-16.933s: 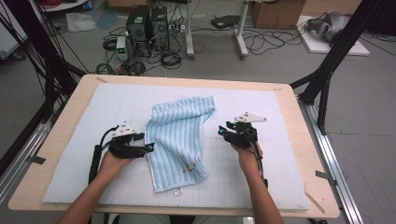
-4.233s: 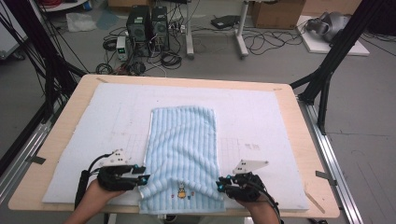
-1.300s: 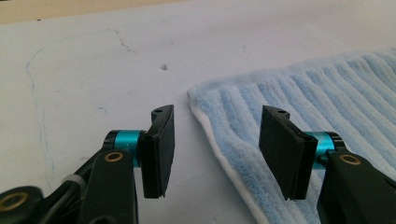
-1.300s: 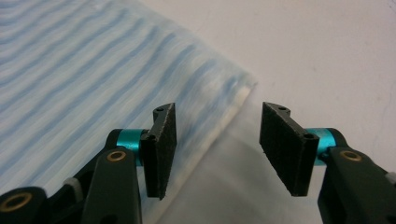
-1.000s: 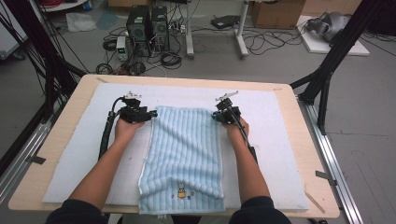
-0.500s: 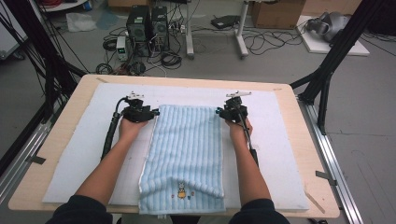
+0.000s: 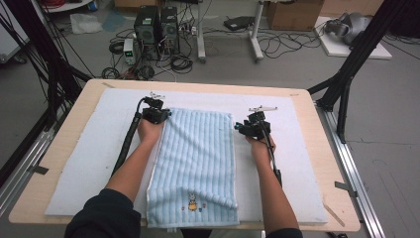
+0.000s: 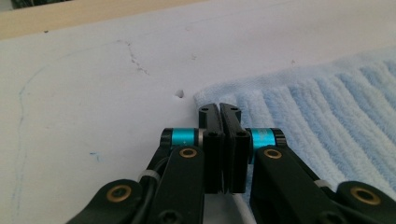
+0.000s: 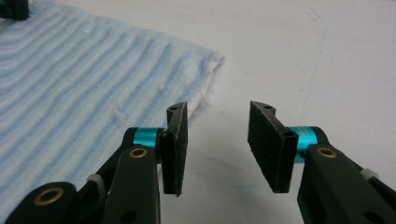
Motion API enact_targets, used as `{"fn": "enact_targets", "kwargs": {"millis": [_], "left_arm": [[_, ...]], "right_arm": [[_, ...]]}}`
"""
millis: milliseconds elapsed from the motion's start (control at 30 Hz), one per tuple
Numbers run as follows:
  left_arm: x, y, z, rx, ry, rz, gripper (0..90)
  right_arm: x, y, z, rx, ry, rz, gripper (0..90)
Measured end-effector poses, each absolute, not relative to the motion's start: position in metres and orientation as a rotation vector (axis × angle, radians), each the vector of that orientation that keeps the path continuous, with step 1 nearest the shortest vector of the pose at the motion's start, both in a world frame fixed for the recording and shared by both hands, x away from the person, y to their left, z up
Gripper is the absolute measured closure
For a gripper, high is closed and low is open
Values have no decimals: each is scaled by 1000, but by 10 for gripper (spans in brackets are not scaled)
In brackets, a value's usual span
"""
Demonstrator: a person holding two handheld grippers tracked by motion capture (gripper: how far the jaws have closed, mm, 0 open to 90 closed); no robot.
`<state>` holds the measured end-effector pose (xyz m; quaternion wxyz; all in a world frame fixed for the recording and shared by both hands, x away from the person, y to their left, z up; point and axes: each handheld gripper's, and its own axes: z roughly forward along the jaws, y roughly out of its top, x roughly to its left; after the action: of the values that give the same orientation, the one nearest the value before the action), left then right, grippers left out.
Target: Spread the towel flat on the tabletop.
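The light blue towel point(image 7: 195, 166) lies flat on the white mat point(image 7: 84, 153), from near its far edge to its near edge. Since half a second ago, both hands have moved toward the person. The left gripper point(image 8: 219, 109) has just closed, jaws together at the towel's far left corner. The right gripper point(image 9: 217, 135) has been opening and stands open, empty, beside the far right corner.

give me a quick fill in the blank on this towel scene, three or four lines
1. The striped towel on the white mat is light ____ in colour.
2. The right gripper has its jaws ____, with nothing between them.
3. The left gripper has its jaws ____ beside the towel's far corner.
4. A small cartoon figure is stitched near the towel's ____ edge.

Missing words: blue; open; shut; near
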<state>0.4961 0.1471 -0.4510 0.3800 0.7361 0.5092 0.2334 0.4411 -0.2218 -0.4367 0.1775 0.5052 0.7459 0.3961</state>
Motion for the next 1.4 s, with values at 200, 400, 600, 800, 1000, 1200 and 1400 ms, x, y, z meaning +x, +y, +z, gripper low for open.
{"fn": "enact_targets", "kwargs": {"millis": [200, 400, 600, 800, 1000, 1200, 1400], "left_arm": [[489, 164, -448, 1887, 1295, 480, 491], [477, 169, -447, 1905, 1247, 409, 597], [471, 157, -449, 1962, 1175, 525, 883], [483, 155, -450, 1909, 1229, 551, 884], [500, 153, -449, 1890, 1246, 618, 765], [494, 163, -445, 1903, 1263, 530, 512], [467, 171, -440, 1855, 1198, 425, 503]], "right_arm": [[443, -203, -444, 1373, 2197, 1087, 594], [442, -197, -446, 1356, 2228, 1054, 674], [450, -189, -444, 1269, 2261, 977, 871], [472, -189, -445, 1315, 2200, 971, 871], [488, -181, -442, 1317, 2122, 955, 855], [485, -187, -439, 1352, 2130, 1000, 708], [456, -200, -424, 1299, 2156, 1085, 634]]}}
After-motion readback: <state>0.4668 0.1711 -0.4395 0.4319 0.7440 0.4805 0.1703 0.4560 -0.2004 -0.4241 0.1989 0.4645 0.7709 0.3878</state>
